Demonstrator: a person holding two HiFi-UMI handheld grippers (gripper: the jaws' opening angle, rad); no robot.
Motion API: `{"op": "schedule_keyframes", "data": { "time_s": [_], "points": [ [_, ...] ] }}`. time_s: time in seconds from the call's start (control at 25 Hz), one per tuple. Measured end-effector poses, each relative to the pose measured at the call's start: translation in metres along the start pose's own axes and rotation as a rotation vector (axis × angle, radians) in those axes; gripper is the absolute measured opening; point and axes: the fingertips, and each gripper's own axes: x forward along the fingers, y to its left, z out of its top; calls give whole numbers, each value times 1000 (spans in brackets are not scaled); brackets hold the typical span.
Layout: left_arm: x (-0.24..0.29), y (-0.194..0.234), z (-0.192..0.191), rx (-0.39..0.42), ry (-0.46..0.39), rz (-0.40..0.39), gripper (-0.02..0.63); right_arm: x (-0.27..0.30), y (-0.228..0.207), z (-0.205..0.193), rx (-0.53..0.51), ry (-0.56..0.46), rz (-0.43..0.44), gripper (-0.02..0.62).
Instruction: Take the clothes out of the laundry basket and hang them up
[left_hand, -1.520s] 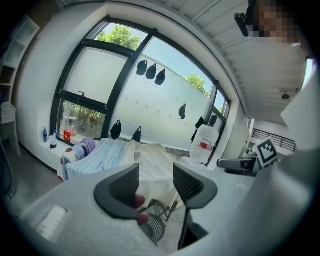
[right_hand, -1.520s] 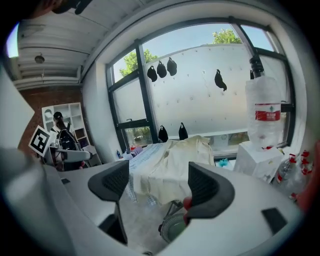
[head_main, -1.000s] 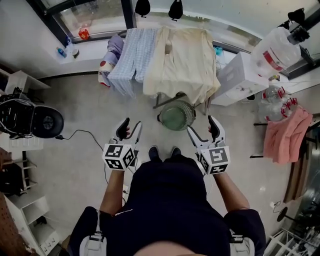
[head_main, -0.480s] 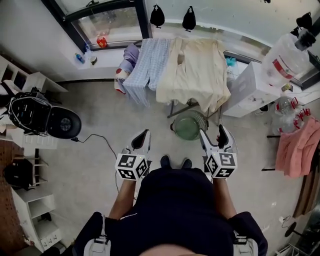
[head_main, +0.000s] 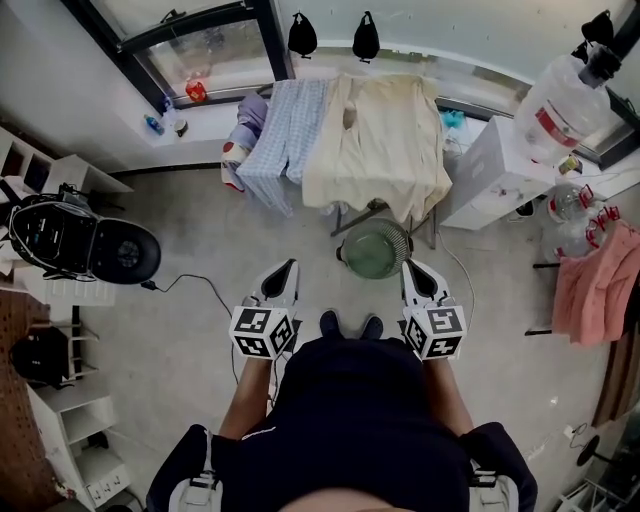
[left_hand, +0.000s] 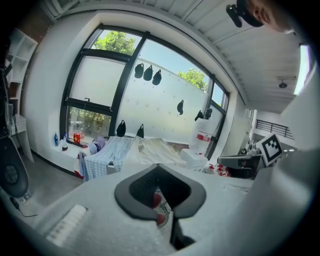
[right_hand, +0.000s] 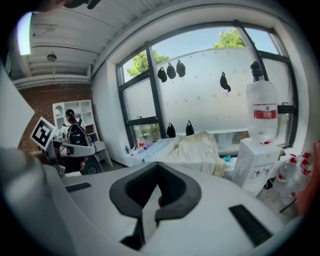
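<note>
Cable (head_main: 200, 280): runs over the floor from the fan (head_main: 125, 250) to just beside the person's left foot. In my judgement a trip risk if a step goes left.
Left gripper (head_main: 283, 270): jaws have just closed, pads together, nothing between them. Held low before the body, apart from the basket. It must reopen before any reach, or it will only shove cloth about.
Blue cloth (head_main: 285, 140): draped on the rack by the window, hem hanging low. Could be dragged off if a new piece is slid in beside it.
Cream cloth (head_main: 375, 140): draped touching the blue cloth and covering most of the rack. Little bare rail shows, so crowding is likely.
Basket (head_main: 345, 250): green and round, on the floor at the rack's foot, ahead of the feet and between the grippers. Contents cannot be made out. A clumsy dip could tip it or push it under the rack.
Right gripper (head_main: 415, 270): jaws have just closed, shut on nothing. Near the basket's right edge.
Room, left: bare floor between cable and rack, ample.
Room, middle: the rack's legs stand just behind the basket, so reach is best from above.
Room, right: the cabinet (head_main: 490, 170) stands close beside the rack and is tight for an elbow. The pink cloth (head_main: 600, 285) is well apart.
</note>
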Motion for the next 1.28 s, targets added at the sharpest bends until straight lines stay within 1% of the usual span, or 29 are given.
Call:
{"op": "schedule_keyframes", "data": {
  "time_s": [0.12,0.32,0.6,0.88,1.28],
  "points": [
    [1,-5,-1,-13,-2,3,22,-2,-4,2,-4,-11,13,-2],
    [2,-13,0,-11,-3,0,23,-5,-12,8,-8,-27,10,-2],
    [0,-13,-3,-23,-12,23,23,-3,-17,4,3,-19,27,-2],
    [-1,-9,-7,-29,1,34,23,0,-16,3,-41,1,30,-2],
    [6,-6,-6,-33,7,41,23,6,-21,9,-49,-11,20,-2]
  ]
}}
